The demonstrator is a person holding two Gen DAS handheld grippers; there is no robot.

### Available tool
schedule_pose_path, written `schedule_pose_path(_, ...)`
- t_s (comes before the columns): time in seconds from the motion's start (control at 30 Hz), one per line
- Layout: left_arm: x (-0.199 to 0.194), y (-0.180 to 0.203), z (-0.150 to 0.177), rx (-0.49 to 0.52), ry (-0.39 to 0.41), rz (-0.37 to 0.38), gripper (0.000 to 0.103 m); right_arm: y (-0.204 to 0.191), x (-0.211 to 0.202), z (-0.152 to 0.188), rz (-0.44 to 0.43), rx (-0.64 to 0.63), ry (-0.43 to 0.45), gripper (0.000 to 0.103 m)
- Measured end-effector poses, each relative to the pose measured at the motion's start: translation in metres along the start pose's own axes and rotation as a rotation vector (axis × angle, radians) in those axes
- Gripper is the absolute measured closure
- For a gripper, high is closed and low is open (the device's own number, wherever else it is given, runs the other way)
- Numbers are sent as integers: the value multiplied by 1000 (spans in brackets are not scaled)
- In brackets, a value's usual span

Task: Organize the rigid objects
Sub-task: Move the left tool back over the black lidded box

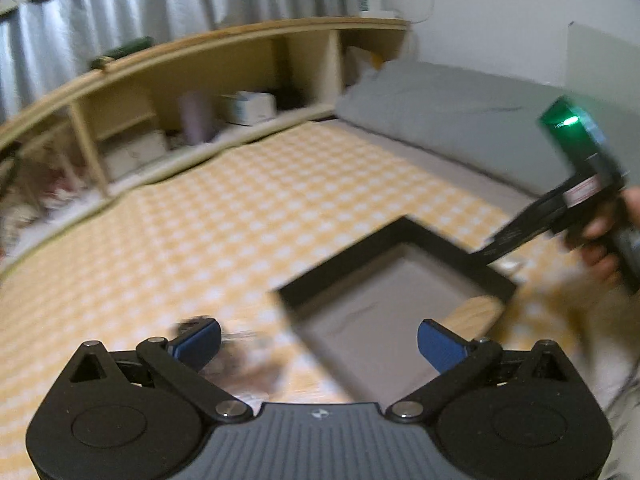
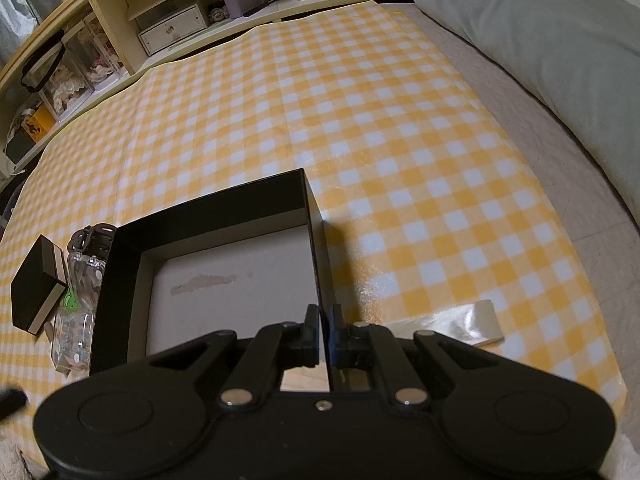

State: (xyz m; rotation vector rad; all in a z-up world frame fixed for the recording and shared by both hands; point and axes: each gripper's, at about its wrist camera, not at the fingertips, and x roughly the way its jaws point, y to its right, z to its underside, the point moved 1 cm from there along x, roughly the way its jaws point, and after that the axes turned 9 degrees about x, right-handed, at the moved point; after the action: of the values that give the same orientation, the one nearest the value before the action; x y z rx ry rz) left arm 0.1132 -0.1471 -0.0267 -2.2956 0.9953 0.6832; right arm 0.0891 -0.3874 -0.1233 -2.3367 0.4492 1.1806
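Observation:
An open black box with a pale floor lies on the yellow checked cloth. My right gripper is shut on its right-hand wall; the left wrist view shows that gripper reaching in to the rim of the box. My left gripper hovers open over the box's near corner with nothing between its blue pads. A wooden block lies inside the box at the near right. Left of the box are a clear bottle lying down and a small black box with a cream band.
A shiny pale slip lies on the cloth right of the box. A wooden shelf unit with drawers and boxes runs along the far side. A grey pillow lies at the right. A hand holds the right gripper.

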Motion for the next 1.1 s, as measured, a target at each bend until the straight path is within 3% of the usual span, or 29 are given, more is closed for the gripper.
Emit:
schedule_pose_path(0.13, 3, -28, 23, 68, -34, -127, 0, 1, 0, 0, 1, -3, -1, 98)
schedule_pose_path(0.37, 23, -58, 71, 279, -164, -339, 2, 1, 1, -1, 4, -8, -1, 98)
schedule_pose_path(0.8, 89, -68, 115, 528, -355, -482, 2, 0, 1, -1, 10, -18, 0, 98)
schedule_pose_path(1.1, 98, -101, 116, 329, -379, -439, 3, 0, 2, -1, 10, -18, 1, 98)
